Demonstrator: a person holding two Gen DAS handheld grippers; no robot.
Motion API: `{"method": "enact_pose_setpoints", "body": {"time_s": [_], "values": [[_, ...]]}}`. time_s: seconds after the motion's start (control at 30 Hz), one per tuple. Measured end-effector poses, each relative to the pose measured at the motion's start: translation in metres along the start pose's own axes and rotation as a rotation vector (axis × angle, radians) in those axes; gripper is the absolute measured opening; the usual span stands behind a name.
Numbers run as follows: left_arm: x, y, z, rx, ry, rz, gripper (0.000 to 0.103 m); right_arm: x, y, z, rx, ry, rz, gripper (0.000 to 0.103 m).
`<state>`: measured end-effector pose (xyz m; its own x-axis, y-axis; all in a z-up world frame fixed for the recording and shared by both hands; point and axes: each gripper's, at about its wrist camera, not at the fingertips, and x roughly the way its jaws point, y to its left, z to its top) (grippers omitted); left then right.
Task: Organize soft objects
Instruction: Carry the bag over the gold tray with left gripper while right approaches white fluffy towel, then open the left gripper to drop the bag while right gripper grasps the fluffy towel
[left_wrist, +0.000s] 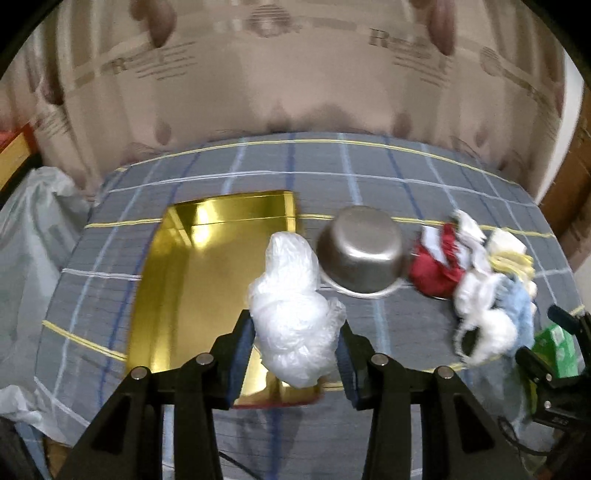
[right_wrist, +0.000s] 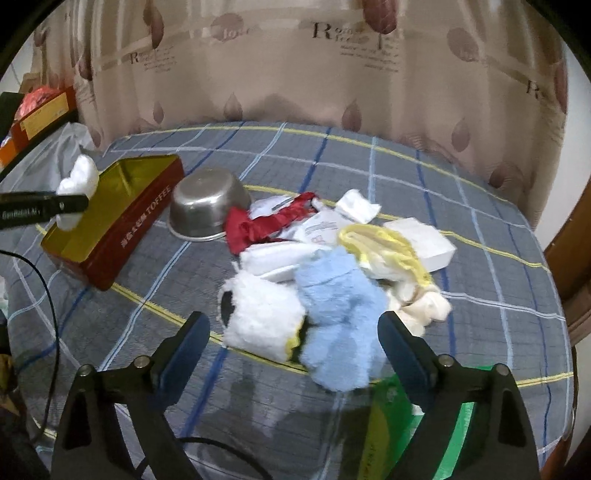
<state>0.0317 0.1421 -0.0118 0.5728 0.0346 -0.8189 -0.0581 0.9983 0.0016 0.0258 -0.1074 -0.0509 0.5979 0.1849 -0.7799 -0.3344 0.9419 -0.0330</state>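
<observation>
While the crumpled plastic bag (left_wrist: 291, 317) is clamped between the jaws of the left gripper (left_wrist: 295, 354), it hangs over the lower right corner of the open gold-lined tin (left_wrist: 207, 258), at the centre of the left wrist view. Its long axis runs up the frame, away from the jaws, with the narrower end pointing toward the upturned steel bowl (left_wrist: 360, 254). It is judged to be very light, limp and slippery, so a hold across its bunched middle is likely to be safest.

At the lower centre of the right wrist view, the jaws of the right gripper (right_wrist: 295, 343) stand wide apart, with a fluffy blue cloth (right_wrist: 340, 321) and a white fuzzy cloth (right_wrist: 262, 317) between them; no pad is seen pressing on either. Both are judged soft, light and easily squeezed, best taken around the thick middle. The blue cloth is set roughly upright in the frame. Behind them a red cloth (right_wrist: 258, 225), a yellow piece (right_wrist: 384, 247) and white items are heaped on the checked bedcover (right_wrist: 498, 280).
</observation>
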Motion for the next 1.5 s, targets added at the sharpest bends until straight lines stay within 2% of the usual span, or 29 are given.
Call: {"method": "enact_pose_setpoints", "body": {"time_s": [0.17, 0.3, 0.47, 0.83, 0.97, 1.1, 1.5], "values": [[0.009, 0.042, 0.004, -0.043, 0.018, 0.044, 0.042, 0.020, 0.004, 0.001, 0.022, 0.078, 0.053, 0.072], [0.019, 0.061, 0.002, -0.055, 0.036, 0.078, 0.042, 0.035, 0.003, 0.000, 0.063, 0.124, 0.062, 0.070], [0.031, 0.078, 0.000, -0.065, 0.059, 0.095, 0.042, 0.042, 0.009, 0.002, 0.044, 0.130, 0.041, 0.070], [0.054, 0.092, -0.006, -0.048, 0.105, 0.117, 0.042, 0.054, 0.014, 0.003, 0.030, 0.154, 0.003, 0.058], [0.060, 0.096, -0.006, -0.041, 0.124, 0.117, 0.043, 0.056, 0.014, 0.004, 0.037, 0.160, 0.009, 0.047], [0.063, 0.094, -0.007, -0.024, 0.126, 0.120, 0.043, 0.060, 0.015, 0.002, 0.051, 0.176, 0.030, 0.041], [0.072, 0.098, -0.010, -0.028, 0.167, 0.129, 0.046, 0.056, 0.017, 0.000, 0.056, 0.161, 0.026, 0.036]]}}
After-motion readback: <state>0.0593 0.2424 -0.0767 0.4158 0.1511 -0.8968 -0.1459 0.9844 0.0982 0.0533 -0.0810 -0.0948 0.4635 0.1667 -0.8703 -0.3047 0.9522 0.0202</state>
